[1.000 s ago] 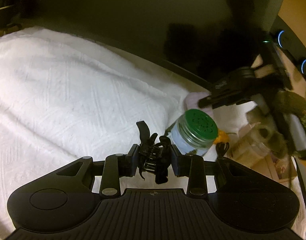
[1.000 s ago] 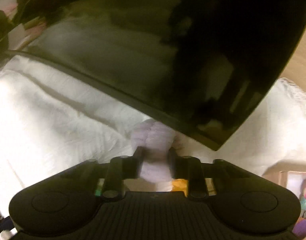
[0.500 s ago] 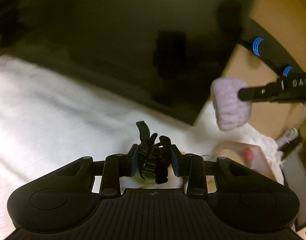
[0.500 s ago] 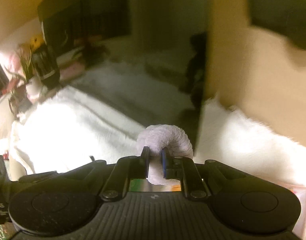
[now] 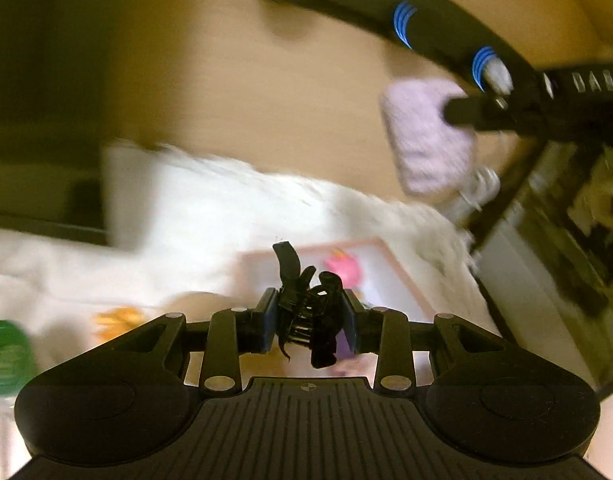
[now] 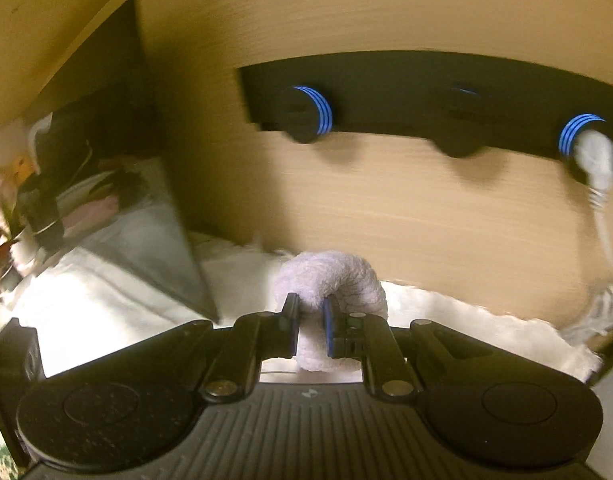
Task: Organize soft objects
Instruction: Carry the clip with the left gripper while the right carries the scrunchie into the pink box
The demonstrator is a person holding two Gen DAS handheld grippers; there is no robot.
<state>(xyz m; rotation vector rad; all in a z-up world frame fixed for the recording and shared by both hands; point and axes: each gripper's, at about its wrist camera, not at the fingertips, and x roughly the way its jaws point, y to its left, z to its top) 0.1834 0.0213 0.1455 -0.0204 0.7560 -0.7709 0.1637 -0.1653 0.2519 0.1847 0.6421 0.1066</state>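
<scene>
- Wood-grain wall panel [image 6: 386, 208] fills the background; a black hook rail [image 6: 426, 92] with blue-ringed knobs is mounted on it, and a white cable [image 6: 598, 168] hangs from the rightmost knob.
- White fluffy cloth [image 5: 234, 216] covers the surface below; a pink-rimmed tray [image 5: 402, 276] lies on it.
- Left gripper [image 5: 309, 320]: held roughly level above the cloth, pointing toward the tray. Fingers are closed on a black hair clip [image 5: 306, 312], which sticks up and hangs down between the pads.
- Right gripper [image 6: 310, 322]: raised, pointing at the wall below the hook rail. Fingers are nearly together, pinching a lilac fuzzy scrunchie [image 6: 338, 280]; its loop arches above the fingertips.
- From the left wrist view, the right gripper [image 5: 462, 116] is seen holding the scrunchie [image 5: 430, 136] in the air above the cloth, close to the rail.
- Green-lidded jar [image 5: 6, 356] stands at the far left, blurred.
</scene>
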